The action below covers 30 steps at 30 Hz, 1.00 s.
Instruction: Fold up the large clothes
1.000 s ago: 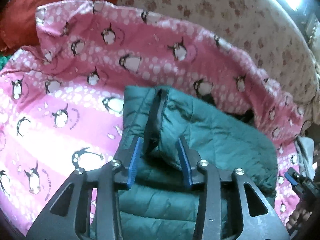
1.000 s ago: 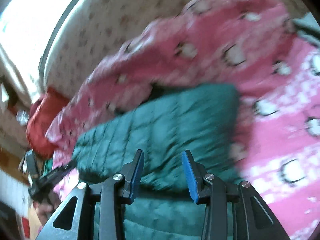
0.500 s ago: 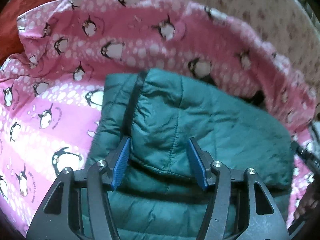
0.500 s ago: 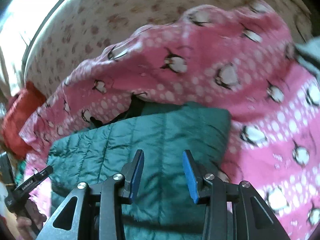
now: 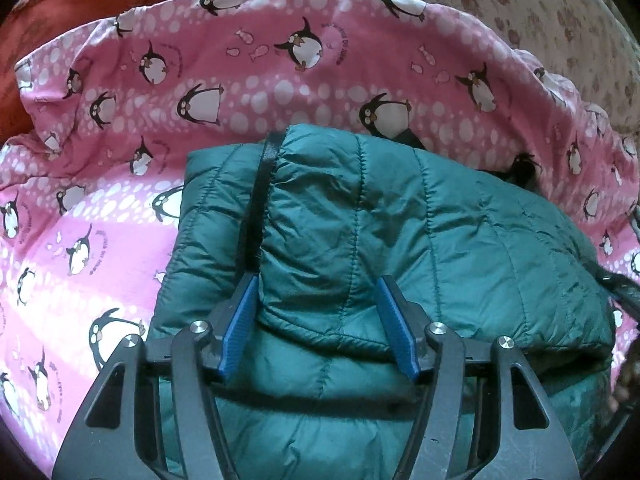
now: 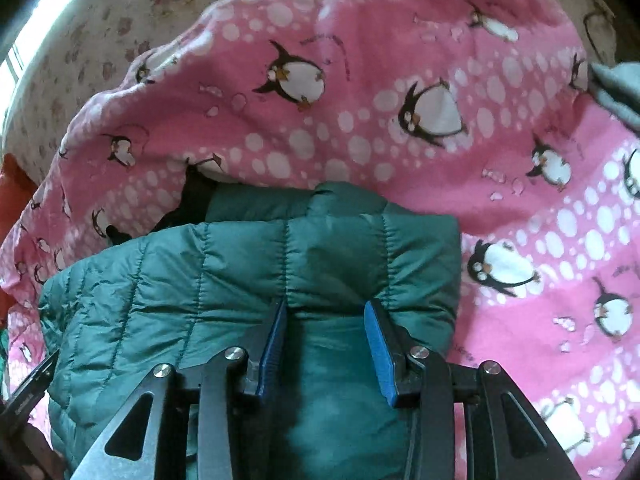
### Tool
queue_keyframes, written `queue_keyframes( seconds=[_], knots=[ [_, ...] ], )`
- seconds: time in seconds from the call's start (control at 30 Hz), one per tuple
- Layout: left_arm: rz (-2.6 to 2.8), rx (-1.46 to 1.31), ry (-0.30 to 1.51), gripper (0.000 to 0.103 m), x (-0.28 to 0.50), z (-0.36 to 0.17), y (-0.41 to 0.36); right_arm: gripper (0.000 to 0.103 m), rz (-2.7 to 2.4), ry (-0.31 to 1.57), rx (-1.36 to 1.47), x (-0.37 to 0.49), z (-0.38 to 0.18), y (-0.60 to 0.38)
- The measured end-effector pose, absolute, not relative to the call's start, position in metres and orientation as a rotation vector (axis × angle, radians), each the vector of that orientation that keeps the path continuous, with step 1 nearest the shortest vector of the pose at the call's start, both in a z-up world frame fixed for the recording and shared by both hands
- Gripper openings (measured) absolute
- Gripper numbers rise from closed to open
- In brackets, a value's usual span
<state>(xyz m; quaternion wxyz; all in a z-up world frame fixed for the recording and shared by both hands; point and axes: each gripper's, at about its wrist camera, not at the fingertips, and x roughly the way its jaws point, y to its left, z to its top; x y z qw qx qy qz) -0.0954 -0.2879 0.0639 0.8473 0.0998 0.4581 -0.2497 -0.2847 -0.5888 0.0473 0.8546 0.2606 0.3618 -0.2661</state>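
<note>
So the green puffer jacket (image 5: 400,240) is lying folded over on the pink penguin blanket (image 5: 240,80). The left gripper (image 5: 316,320) has just been opening, and its blue pads now sit spread either side of a puffy fold, not squeezing it. The right gripper (image 6: 326,320) has the jacket's edge bunched between its pads, pinching it. A floral sheet (image 5: 520,0) lies behind.

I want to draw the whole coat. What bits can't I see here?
- Green puffer jacket: near part hidden behind the left gripper, left wrist view.
- Its sleeves: not visible in either view.
- Black thing behind it: mostly covered by jacket and penguin blanket, right wrist view.
</note>
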Motion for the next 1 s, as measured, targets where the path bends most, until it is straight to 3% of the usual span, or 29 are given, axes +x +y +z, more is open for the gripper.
queue_keyframes(
  seconds=[0.23, 0.4, 0.53, 0.6, 1.0],
  knots=[
    [-0.520, 0.205, 0.963, 0.061, -0.096, 0.064, -0.289, 0.038, -0.443, 0.685, 0.483, -0.316, 0.075, -0.558],
    [-0.525, 0.213, 0.948, 0.062, -0.100, 0.062, -0.288, 0.038, -0.435, 0.796, 0.387, -0.318, 0.048, -0.542],
    [-0.521, 0.240, 0.937, 0.071, -0.101, 0.059, -0.292, 0.038, -0.456, 0.846, 0.307, -0.316, 0.023, -0.539],
    [-0.510, 0.226, 0.954, 0.076, -0.098, 0.059, -0.290, 0.038, -0.447, 0.844, 0.327, -0.318, 0.020, -0.542],
    [-0.529, 0.166, 0.955, 0.077, -0.096, 0.062, -0.284, 0.038, -0.519, 0.747, 0.493, -0.379, 0.040, -0.561]
  ],
)
